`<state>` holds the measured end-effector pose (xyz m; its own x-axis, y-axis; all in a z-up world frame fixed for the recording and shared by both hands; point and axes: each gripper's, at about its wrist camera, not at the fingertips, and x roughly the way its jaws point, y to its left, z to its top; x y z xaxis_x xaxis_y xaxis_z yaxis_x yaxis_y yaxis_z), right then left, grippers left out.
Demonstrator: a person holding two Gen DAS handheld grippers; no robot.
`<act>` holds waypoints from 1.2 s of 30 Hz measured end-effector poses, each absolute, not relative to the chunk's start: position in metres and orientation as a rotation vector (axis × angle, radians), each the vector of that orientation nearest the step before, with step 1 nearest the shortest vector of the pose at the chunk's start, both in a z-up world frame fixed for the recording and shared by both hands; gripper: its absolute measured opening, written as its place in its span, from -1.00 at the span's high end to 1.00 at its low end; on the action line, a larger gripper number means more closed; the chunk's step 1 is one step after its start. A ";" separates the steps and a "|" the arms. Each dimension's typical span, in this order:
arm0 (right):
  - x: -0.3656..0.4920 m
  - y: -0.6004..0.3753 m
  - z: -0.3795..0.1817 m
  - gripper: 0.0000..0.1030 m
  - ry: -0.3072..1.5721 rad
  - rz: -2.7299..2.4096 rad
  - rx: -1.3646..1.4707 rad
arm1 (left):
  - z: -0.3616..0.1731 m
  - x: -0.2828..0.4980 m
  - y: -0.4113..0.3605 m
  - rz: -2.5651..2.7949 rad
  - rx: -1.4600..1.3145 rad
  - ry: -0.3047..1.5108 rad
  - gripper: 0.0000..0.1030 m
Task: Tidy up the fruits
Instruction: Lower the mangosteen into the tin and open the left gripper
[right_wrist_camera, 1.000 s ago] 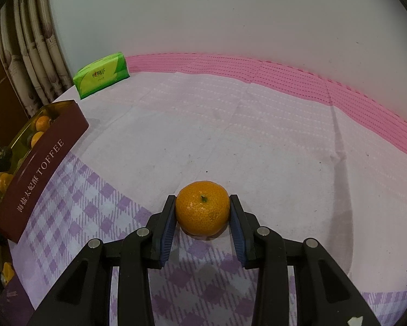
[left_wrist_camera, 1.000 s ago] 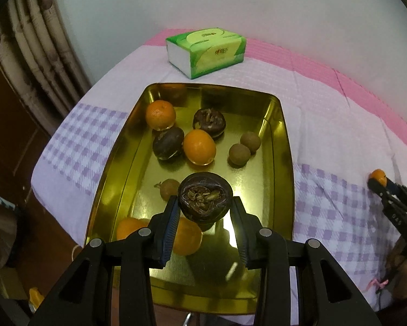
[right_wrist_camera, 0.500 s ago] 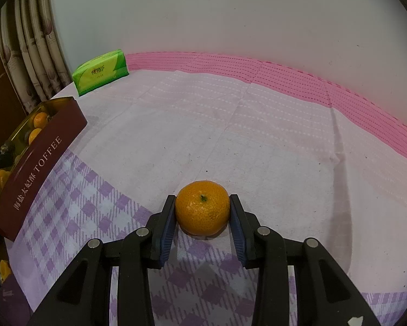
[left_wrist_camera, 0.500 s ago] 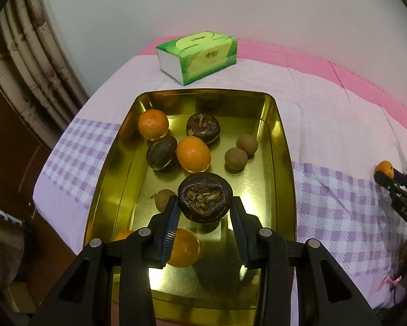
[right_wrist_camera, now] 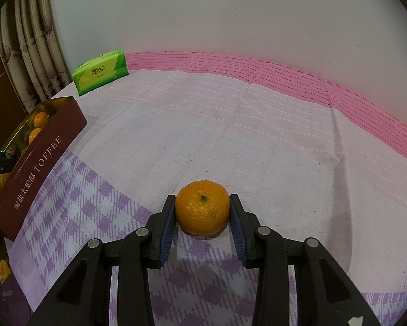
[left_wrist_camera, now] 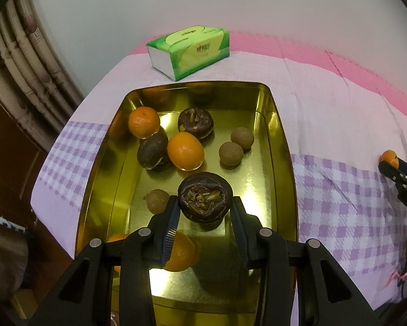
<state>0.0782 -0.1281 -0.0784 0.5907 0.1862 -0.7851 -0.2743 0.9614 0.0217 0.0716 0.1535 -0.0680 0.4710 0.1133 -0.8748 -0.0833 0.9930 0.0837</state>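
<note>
1. Mangosteen [left_wrist_camera: 205, 200], dark and with its dried calyx facing the camera, sits pinched between the blue pads of the left tool [left_wrist_camera: 205, 217], which is closed on its sides and angled steeply down over the gold tin tray [left_wrist_camera: 282, 146].
2. Under that tool, partly hidden by the left finger, lies an orange [left_wrist_camera: 180, 252] on the tray floor; a small brown longan [left_wrist_camera: 157, 200] rests just left of the held fruit.
3. Farther in the tray are two more oranges [left_wrist_camera: 185, 150], two dark mangosteens [left_wrist_camera: 196, 122] and a pair of longans [left_wrist_camera: 231, 153] side by side.
4. Beyond the tray a green tissue pack [left_wrist_camera: 188, 50] stands on the pink cloth of the counter [left_wrist_camera: 325, 103].
5. The right tool [right_wrist_camera: 202, 217] is clamped on a mandarin [right_wrist_camera: 202, 207], stem up, which rests on the purple-checked cloth well to the right of the tray.
6. Against a second ago, the left view has pulled back slightly: the tray fills less of the frame and the tissue pack sits lower. The right tool's grip and place look unchanged.
7. Only the right wrist view shows the tray's maroon outer wall [right_wrist_camera: 37, 168] lettered TOFFEE; only the left wrist view shows the tray's full contents, with the right tool and its mandarin at the far right edge.
</note>
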 end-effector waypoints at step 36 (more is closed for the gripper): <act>0.078 -0.125 -0.080 0.30 0.899 0.259 -0.131 | -0.059 0.065 0.152 0.151 0.080 1.047 -0.13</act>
<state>0.0783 -0.1251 -0.0799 0.5943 0.1673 -0.7866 -0.2765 0.9610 -0.0046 0.0649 0.1515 -0.0585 0.4911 0.1624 -0.8559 -0.0860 0.9867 0.1379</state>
